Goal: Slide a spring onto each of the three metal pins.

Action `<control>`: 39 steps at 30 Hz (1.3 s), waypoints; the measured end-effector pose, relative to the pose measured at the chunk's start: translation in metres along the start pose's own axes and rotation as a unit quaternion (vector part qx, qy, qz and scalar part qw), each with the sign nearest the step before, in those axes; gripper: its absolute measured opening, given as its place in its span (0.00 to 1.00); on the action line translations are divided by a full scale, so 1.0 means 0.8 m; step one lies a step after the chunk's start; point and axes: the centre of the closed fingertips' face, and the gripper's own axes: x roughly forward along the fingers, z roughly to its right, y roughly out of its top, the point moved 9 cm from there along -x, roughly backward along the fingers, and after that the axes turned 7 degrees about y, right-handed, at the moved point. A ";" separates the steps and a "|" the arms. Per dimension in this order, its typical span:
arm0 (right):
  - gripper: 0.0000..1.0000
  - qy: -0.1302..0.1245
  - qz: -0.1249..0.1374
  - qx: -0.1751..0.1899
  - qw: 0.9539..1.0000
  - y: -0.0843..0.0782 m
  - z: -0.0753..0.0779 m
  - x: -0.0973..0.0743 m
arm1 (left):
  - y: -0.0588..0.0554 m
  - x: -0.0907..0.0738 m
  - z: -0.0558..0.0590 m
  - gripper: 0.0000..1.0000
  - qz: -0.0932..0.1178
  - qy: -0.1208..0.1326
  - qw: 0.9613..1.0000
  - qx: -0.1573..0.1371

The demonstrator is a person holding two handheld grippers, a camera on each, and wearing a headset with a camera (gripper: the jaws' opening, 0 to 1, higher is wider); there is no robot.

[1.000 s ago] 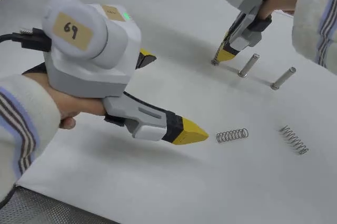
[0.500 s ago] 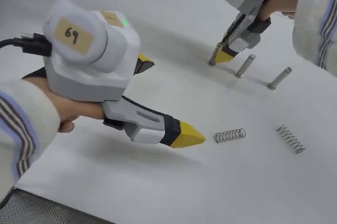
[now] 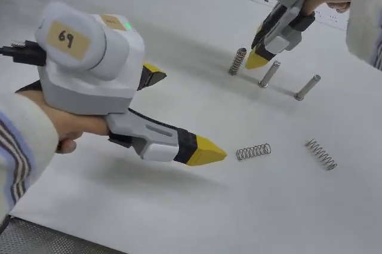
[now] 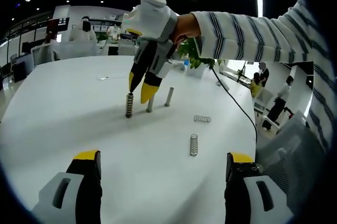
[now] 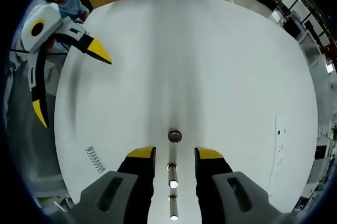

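Note:
Three metal pins stand in a row on the white table. The leftmost one carries a spring [image 3: 237,61] [image 4: 129,105], and its top [image 5: 175,135] shows just ahead of my right gripper's jaws. The other two pins [image 3: 268,73] [image 3: 306,86] [image 4: 151,103] [image 4: 169,96] are bare. My right gripper [image 3: 256,60] [image 5: 175,153] hovers open just right of the sprung pin, holding nothing. Two loose springs [image 3: 253,151] [image 3: 320,153] [image 4: 193,144] [image 4: 201,119] lie flat nearer me. My left gripper [image 3: 179,113] [image 4: 163,156] is wide open above the table, one fingertip [image 3: 206,152] close to the nearer loose spring.
A mesh surface [image 3: 36,239] borders the white table [image 3: 179,218] at the near left edge. A cable [image 3: 15,51] runs from the left gripper's rear. Desks and people stand beyond the table's far side in the left gripper view.
My right gripper has let go of the spring, which now sits on the leftmost pin, and has drawn back up and to the right. The left gripper has barely moved.

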 end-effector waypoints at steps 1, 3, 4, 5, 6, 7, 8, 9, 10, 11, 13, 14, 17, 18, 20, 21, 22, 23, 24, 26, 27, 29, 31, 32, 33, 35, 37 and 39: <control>0.32 0.001 0.000 0.001 1.000 -0.002 -0.001 -0.001 | 0.000 0.000 0.000 0.96 0.000 0.000 1.000 0.000; 0.33 0.001 0.001 0.001 1.000 -0.005 -0.004 -0.004 | -0.002 0.000 0.000 0.96 -0.004 0.000 1.000 0.001; 0.33 0.000 0.002 0.001 1.000 -0.008 -0.006 -0.006 | -0.002 -0.001 0.000 0.96 -0.006 0.000 1.000 0.003; 0.34 -0.001 0.003 0.001 1.000 -0.009 -0.007 -0.007 | -0.003 -0.001 0.000 0.97 -0.007 -0.001 1.000 0.003; 0.35 -0.002 0.005 0.002 1.000 -0.011 -0.009 -0.010 | -0.004 -0.001 0.000 0.96 -0.009 -0.002 1.000 0.003; 0.36 -0.003 0.007 0.003 1.000 -0.012 -0.011 -0.012 | -0.006 0.000 0.001 0.96 -0.009 -0.002 1.000 0.002; 0.36 -0.003 0.008 0.004 1.000 -0.014 -0.013 -0.015 | -0.006 0.000 0.001 0.96 -0.009 -0.003 1.000 0.002; 0.37 -0.004 0.009 0.006 1.000 -0.015 -0.014 -0.017 | -0.006 -0.001 0.002 0.96 -0.004 -0.005 1.000 -0.004; 0.37 -0.004 0.011 0.008 1.000 -0.016 -0.016 -0.019 | -0.006 -0.001 0.002 0.96 -0.002 -0.006 1.000 -0.010; 0.37 -0.005 0.014 0.009 1.000 -0.017 -0.019 -0.022 | -0.005 -0.001 0.002 0.96 -0.001 -0.004 1.000 -0.009; 0.38 -0.006 0.018 0.009 1.000 -0.019 -0.022 -0.026 | -0.005 -0.001 0.002 0.96 -0.002 -0.004 1.000 -0.006; 0.38 -0.007 0.020 0.009 1.000 -0.020 -0.024 -0.028 | -0.005 -0.002 0.002 0.96 -0.001 -0.005 1.000 -0.006; 0.39 -0.012 0.028 0.009 0.999 -0.023 -0.028 -0.035 | -0.002 -0.003 0.003 0.96 0.005 -0.006 1.000 -0.015; 0.40 -0.013 0.031 0.009 0.999 -0.024 -0.030 -0.037 | -0.002 -0.003 0.003 0.96 0.004 -0.006 1.000 -0.014; 0.41 -0.016 0.036 0.009 0.999 -0.026 -0.033 -0.041 | 0.000 -0.005 0.004 0.96 0.005 -0.008 1.000 -0.013; 0.41 -0.018 0.039 0.009 0.999 -0.026 -0.035 -0.043 | 0.002 -0.006 0.005 0.96 0.009 -0.008 1.000 -0.012; 0.41 -0.019 0.041 0.008 0.999 -0.027 -0.037 -0.044 | 0.003 -0.006 0.005 0.96 0.009 -0.008 1.000 -0.013; 0.42 -0.021 0.044 0.009 0.999 -0.028 -0.038 -0.045 | 0.004 -0.007 0.005 0.96 0.010 -0.008 1.000 -0.012; 0.43 -0.023 0.048 0.011 0.999 -0.029 -0.040 -0.047 | 0.005 -0.007 0.006 0.96 0.010 -0.008 1.000 -0.009; 0.44 -0.023 0.053 0.012 0.998 -0.031 -0.044 -0.049 | 0.006 -0.008 0.006 0.96 0.008 -0.008 1.000 -0.005; 0.44 -0.023 0.055 0.012 0.998 -0.032 -0.044 -0.050 | 0.007 -0.009 0.006 0.96 0.009 -0.009 1.000 -0.007; 0.45 -0.026 0.059 0.012 0.998 -0.035 -0.048 -0.053 | 0.010 -0.011 0.006 0.96 0.014 -0.005 1.000 -0.006; 0.46 -0.030 0.062 0.014 0.998 -0.038 -0.053 -0.057 | 0.013 -0.013 0.006 0.96 0.016 -0.006 1.000 -0.004; 0.46 -0.031 0.067 0.015 0.997 -0.040 -0.055 -0.059 | 0.014 -0.013 0.006 0.96 0.017 -0.003 1.000 -0.001; 0.46 -0.032 0.070 0.017 0.997 -0.041 -0.057 -0.060 | 0.015 -0.013 0.006 0.95 0.016 -0.001 1.000 0.004; 0.47 -0.033 0.074 0.022 0.996 -0.044 -0.058 -0.062 | 0.016 -0.014 0.005 0.95 0.014 0.003 1.000 0.011; 0.48 -0.036 0.082 0.026 0.996 -0.047 -0.058 -0.064 | 0.018 -0.015 0.004 0.96 0.016 0.005 1.000 0.011; 0.49 -0.037 0.089 0.030 0.995 -0.051 -0.064 -0.067 | 0.020 -0.016 0.003 0.96 0.020 0.008 1.000 0.015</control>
